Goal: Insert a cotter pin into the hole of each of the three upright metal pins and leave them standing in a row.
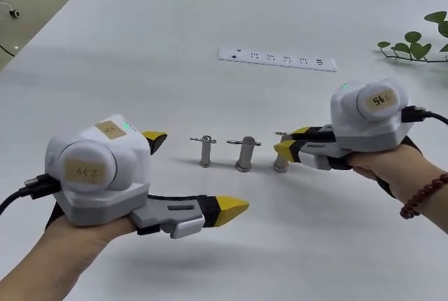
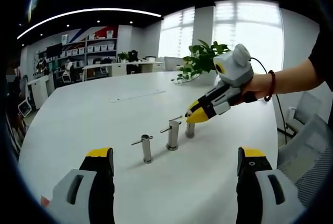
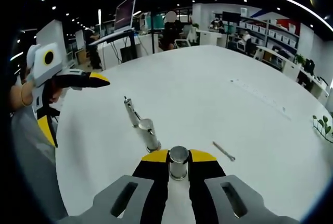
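Pins (image 1: pixel 243 152) — three, silvery, upright, round-topped.

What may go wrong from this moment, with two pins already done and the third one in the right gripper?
1. The right gripper clamps the third metal pin. A tilt may knock over the middle pin, which stands near it.
2. The loose cotter pin lies flat on the table. It is thin, so the open left gripper may push it away instead of grasping it.

A power strip (image 1: pixel 276 58) and leafy plant (image 1: pixel 418 43) sit on the white table (image 1: pixel 140 49).
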